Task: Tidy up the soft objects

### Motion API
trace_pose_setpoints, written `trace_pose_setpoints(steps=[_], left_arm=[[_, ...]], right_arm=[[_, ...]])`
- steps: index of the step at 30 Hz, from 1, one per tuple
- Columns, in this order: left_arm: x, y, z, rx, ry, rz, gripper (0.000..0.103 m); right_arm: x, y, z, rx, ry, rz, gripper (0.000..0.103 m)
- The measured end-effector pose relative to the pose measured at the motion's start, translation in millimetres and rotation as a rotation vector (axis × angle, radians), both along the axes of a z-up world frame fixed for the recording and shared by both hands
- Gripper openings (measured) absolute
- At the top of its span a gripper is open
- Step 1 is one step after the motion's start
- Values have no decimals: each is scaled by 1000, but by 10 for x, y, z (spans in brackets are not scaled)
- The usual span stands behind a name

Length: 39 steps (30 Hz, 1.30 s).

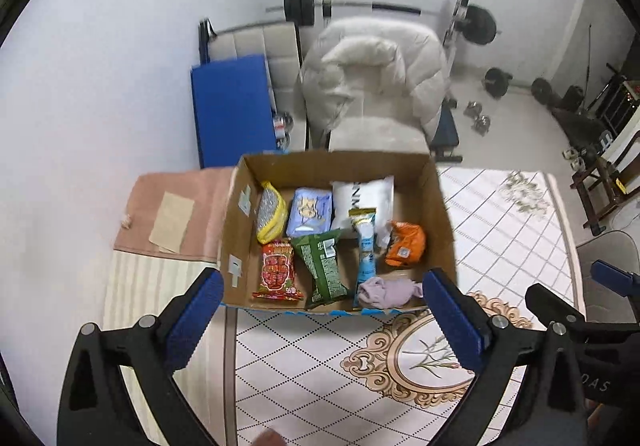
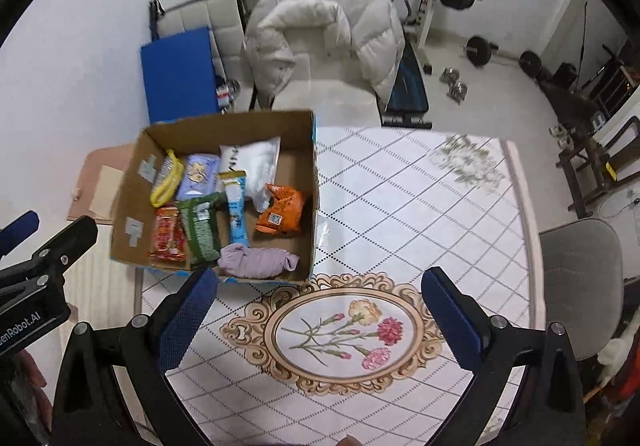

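Note:
An open cardboard box (image 1: 438,206) (image 2: 128,182) stands on the table and holds several soft packets: a red snack bag (image 1: 277,270), a green packet (image 1: 325,266), a blue-white stick pack (image 1: 366,246), an orange bag (image 1: 405,244) (image 2: 282,212), a white pouch (image 1: 362,198), a light blue pack (image 1: 310,210) and a yellow-edged pouch (image 1: 269,212). A lilac cloth (image 1: 386,292) (image 2: 256,260) lies at the box's near edge. My left gripper (image 1: 322,310) is open and empty, just before the box. My right gripper (image 2: 318,310) is open and empty over the tablecloth, right of the box.
The table has a patterned cloth with a flower medallion (image 2: 340,330). A pink mat (image 1: 176,214) lies left of the box. A chair with a white puffy jacket (image 1: 372,70) stands behind the table. A grey chair (image 2: 580,282) is at the right. Weights and a barbell rack stand at the back.

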<state>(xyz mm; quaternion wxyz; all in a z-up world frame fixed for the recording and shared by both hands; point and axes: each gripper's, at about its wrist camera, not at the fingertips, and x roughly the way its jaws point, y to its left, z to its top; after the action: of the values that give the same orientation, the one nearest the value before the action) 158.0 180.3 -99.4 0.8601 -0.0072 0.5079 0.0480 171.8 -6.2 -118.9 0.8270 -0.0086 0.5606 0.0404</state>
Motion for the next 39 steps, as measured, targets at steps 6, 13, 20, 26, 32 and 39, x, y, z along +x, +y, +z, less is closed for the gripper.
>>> trace_pose_setpoints(steps=[6, 13, 20, 26, 32, 39], left_arm=[[-379, -81, 433, -26, -58, -1, 102], [-690, -123, 736, -33, -94, 1, 102], [-887, -72, 913, -39, -125, 18, 102], [-973, -61, 988, -33, -142, 23, 102], [-1016, -65, 1040, -32, -146, 23, 102], [-1011, -93, 1087, -41, -146, 16, 102]], right_arm=[[-443, -96, 628, -7, -105, 10, 103], [-796, -118, 1074, -29, -176, 20, 103], [-1007, -151, 1328, -33, -217, 20, 103], [-1091, -181, 1466, -28, -240, 9, 103], [-1120, -200, 1516, -31, -251, -1, 103], [-1122, -191, 1544, -41, -253, -9, 103]])
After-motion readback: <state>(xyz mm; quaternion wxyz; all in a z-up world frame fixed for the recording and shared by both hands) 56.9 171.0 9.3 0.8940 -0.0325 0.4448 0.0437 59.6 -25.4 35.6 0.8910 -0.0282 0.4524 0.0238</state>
